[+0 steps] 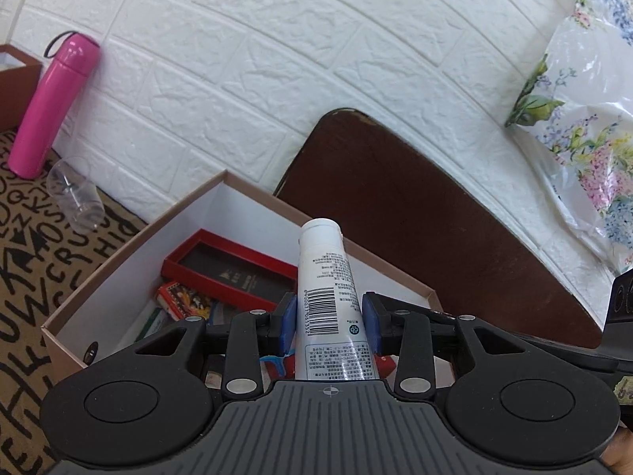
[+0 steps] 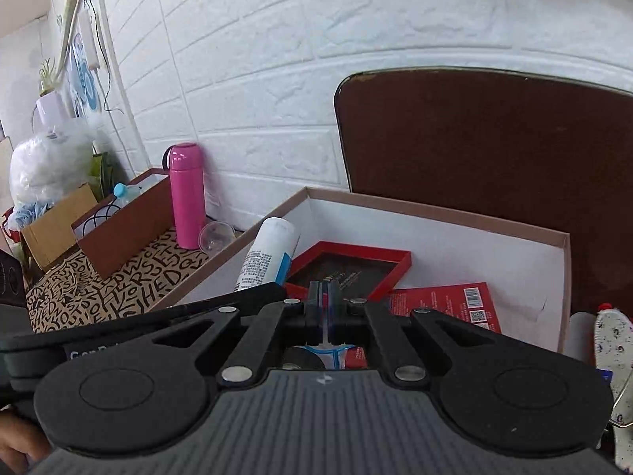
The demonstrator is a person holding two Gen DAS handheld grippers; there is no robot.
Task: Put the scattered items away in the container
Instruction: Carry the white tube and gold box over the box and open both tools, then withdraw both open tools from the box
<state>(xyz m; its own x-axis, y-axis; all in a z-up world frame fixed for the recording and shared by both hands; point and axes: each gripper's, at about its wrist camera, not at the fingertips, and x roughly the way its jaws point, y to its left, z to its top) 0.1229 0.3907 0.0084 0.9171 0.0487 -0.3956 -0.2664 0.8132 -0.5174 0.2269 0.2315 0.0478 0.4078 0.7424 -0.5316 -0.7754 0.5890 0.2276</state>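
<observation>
My left gripper (image 1: pixel 328 308) is shut on a white tube (image 1: pixel 328 273) with a barcode. Its blue pads press the tube's sides and the capped end points forward, tilted up. It hangs over an open cardboard box (image 1: pixel 118 261) with a white inside. From the right wrist the same tube (image 2: pixel 269 253) shows at the box's left wall (image 2: pixel 237 253). My right gripper (image 2: pixel 325 297) is shut above the box with its pads together and nothing clearly held. In the box lie a red tray (image 2: pixel 356 247), a red carton (image 2: pixel 447 301) and a small card pack (image 1: pixel 182 297).
A pink flask (image 2: pixel 188 194) and a clear cup (image 2: pixel 215 237) stand left of the box on a lettered cloth (image 1: pixel 31 277). A brown open box (image 2: pixel 126 225) sits further left. A dark brown board (image 2: pixel 494 138) leans on the white brick wall. A speckled insole (image 2: pixel 613 340) lies right.
</observation>
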